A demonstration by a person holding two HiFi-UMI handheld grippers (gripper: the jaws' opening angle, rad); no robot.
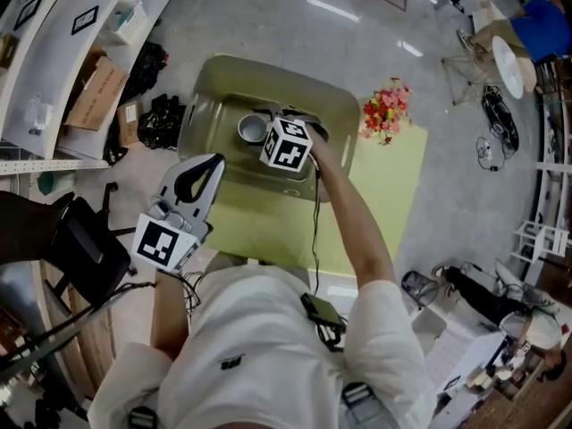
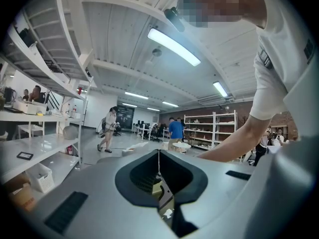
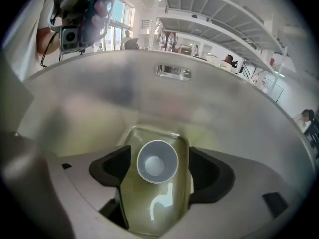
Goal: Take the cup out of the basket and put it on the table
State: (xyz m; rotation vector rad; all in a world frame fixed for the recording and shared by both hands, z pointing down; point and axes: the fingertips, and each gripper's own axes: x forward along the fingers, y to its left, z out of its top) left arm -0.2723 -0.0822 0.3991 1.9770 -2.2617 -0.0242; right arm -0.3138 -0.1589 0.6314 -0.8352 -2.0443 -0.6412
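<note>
A small white cup (image 1: pixel 252 130) stands upright on the floor of an olive-green basket (image 1: pixel 214 79) that sits on a yellow-green table (image 1: pixel 384 186). My right gripper (image 1: pixel 284 123) reaches down into the basket beside the cup. In the right gripper view the cup (image 3: pixel 157 162) lies between the wide-open jaws of the right gripper (image 3: pixel 158 171), its mouth facing the camera, with a gap on each side. The basket's wall (image 3: pixel 169 98) rises behind it. My left gripper (image 1: pixel 210 161) is held up near my chest, away from the basket, its jaws pressed together on nothing (image 2: pixel 159 156).
A bunch of red and pink flowers (image 1: pixel 386 110) lies at the table's right edge. On the floor to the left are cardboard boxes (image 1: pixel 96 92), black bags (image 1: pixel 161 119) and a black chair (image 1: pixel 80 248). White shelving (image 1: pixel 54 25) runs along the left.
</note>
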